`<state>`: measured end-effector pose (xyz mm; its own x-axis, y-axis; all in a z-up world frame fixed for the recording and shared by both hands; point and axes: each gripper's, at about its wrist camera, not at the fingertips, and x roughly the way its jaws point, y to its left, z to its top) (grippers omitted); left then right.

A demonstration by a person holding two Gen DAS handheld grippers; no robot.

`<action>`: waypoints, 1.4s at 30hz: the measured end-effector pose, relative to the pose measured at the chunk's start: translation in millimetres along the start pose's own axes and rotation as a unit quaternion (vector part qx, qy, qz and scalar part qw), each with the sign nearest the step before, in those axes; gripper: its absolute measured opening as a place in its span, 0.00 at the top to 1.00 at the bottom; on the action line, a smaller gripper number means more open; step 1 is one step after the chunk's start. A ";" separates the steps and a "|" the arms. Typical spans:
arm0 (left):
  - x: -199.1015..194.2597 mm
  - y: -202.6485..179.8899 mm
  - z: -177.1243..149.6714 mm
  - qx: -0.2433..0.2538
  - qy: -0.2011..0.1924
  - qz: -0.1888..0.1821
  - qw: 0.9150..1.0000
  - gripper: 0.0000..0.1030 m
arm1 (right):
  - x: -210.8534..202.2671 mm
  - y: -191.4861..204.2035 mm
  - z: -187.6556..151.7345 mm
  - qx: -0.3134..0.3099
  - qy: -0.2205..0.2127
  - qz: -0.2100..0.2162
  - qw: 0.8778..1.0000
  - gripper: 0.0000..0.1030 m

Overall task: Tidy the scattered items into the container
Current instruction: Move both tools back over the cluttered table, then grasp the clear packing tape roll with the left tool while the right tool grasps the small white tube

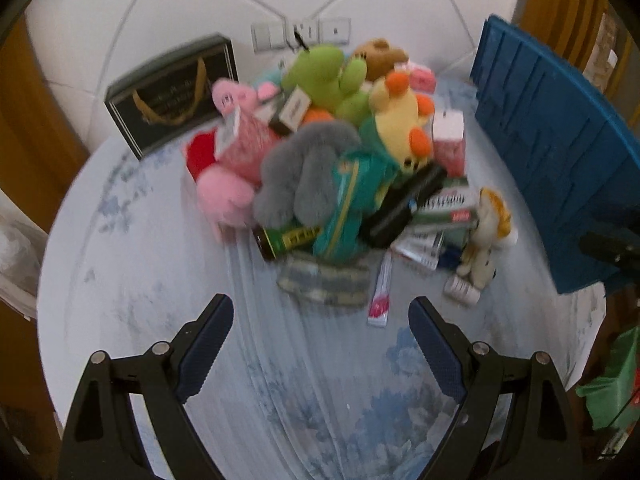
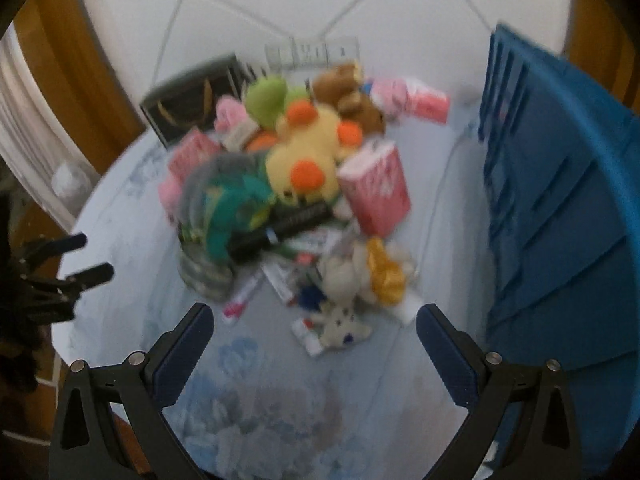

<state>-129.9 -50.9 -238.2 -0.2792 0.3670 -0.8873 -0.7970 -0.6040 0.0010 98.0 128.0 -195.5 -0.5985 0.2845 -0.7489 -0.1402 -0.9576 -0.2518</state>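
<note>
A heap of items lies mid-table: a yellow duck plush (image 1: 402, 128) (image 2: 308, 160), a green plush (image 1: 324, 76), a grey plush (image 1: 308, 172), a pink plush (image 1: 224, 200), a teal pouch (image 1: 348, 208), a white plush (image 1: 486, 236) (image 2: 344, 276) and a pink sachet (image 1: 381, 300). The blue crate (image 1: 560, 152) (image 2: 560, 216) stands at the right. My left gripper (image 1: 322, 308) is open and empty, just short of the heap. My right gripper (image 2: 316, 316) is open and empty near the white plush. The right wrist view is blurred.
A round table with a pale blue flowered cloth (image 1: 140, 280) (image 2: 120, 232) holds everything. A dark box (image 1: 172, 92) (image 2: 192, 96) stands at the back left by the white wall. The other gripper shows at the left edge of the right wrist view (image 2: 80, 256).
</note>
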 end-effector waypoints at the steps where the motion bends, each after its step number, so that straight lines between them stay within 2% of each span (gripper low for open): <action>1: 6.8 0.5 -1.8 -0.003 0.005 -0.003 1.000 0.13 | 7.8 -0.8 -3.4 0.001 0.007 0.000 1.000 0.00; 7: 62.8 2.9 -7.1 -0.024 0.025 -0.028 0.999 0.13 | 61.2 3.2 -25.0 -0.015 0.049 0.004 0.999 0.00; 8: 71.2 3.7 -6.4 -0.023 0.025 -0.030 0.999 0.13 | 67.1 4.4 -28.3 -0.011 0.033 0.024 0.999 0.00; 10: 95.2 6.4 -4.4 -0.026 0.038 -0.041 0.998 0.13 | 84.6 4.9 -35.8 -0.017 0.051 0.020 0.998 0.00; 12: 111.6 13.5 -5.0 -0.053 0.054 -0.043 0.996 0.13 | 95.8 5.3 -41.6 -0.024 0.063 0.016 0.998 0.00; 14: 122.9 23.8 -8.2 -0.102 0.062 -0.057 0.991 0.13 | 103.8 6.1 -46.0 -0.028 0.073 0.015 0.997 0.00; 18: 139.0 42.8 -13.4 -0.195 0.060 -0.081 0.976 0.13 | 118.0 10.2 -52.6 -0.038 0.085 0.011 0.996 0.00; 20: 146.3 51.3 -16.7 -0.243 0.061 -0.105 0.963 0.13 | 124.9 14.9 -55.5 -0.053 0.082 0.012 0.995 0.00; 24: 166.1 59.3 -23.8 -0.322 0.069 -0.171 0.929 0.13 | 142.1 27.9 -59.3 -0.098 0.083 0.011 0.992 0.01; 26: 172.1 59.1 -24.3 -0.335 0.069 -0.173 0.924 0.13 | 151.5 31.8 -59.1 -0.110 0.083 0.007 0.990 0.03; 28: 177.2 58.6 -24.0 -0.343 0.068 -0.166 0.922 0.18 | 158.6 32.4 -57.0 -0.108 0.081 0.011 0.991 0.08; 29: 179.0 58.0 -23.7 -0.344 0.066 -0.163 0.922 0.21 | 160.9 32.5 -55.9 -0.106 0.079 0.016 0.991 0.17; 30: 178.9 55.8 -21.7 -0.338 0.058 -0.156 0.927 0.23 | 163.0 32.8 -55.4 -0.106 0.077 0.021 0.991 0.27; 31: 179.3 53.4 -19.9 -0.329 0.056 -0.152 0.930 0.31 | 165.1 33.3 -55.5 -0.107 0.076 0.024 0.991 0.30; 32: 179.7 49.9 -18.1 -0.319 0.055 -0.146 0.935 0.36 | 166.1 33.2 -55.9 -0.108 0.072 0.024 0.991 0.30; 34: 179.3 43.8 -17.7 -0.303 0.050 -0.136 0.942 0.38 | 168.3 32.2 -57.5 -0.107 0.069 0.034 0.991 0.31; 36: 177.5 41.0 -19.6 -0.295 0.046 -0.132 0.945 0.39 | 166.2 33.8 -58.3 -0.115 0.060 0.034 0.991 0.36; 38: 174.4 39.6 -21.7 -0.288 0.045 -0.126 0.948 0.45 | 166.1 35.5 -58.5 -0.121 0.058 0.038 0.990 0.37; 42: 166.9 40.3 -30.4 -0.280 0.047 -0.121 0.951 0.49 | 176.6 41.9 -58.1 -0.138 0.063 0.042 0.987 0.39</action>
<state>-192.3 -35.5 -400.2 -0.0537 0.4936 -0.8680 -0.4144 -0.8019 -0.4304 32.3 140.8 -373.9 -0.4938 0.2241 -0.8402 0.1372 -0.9340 -0.3298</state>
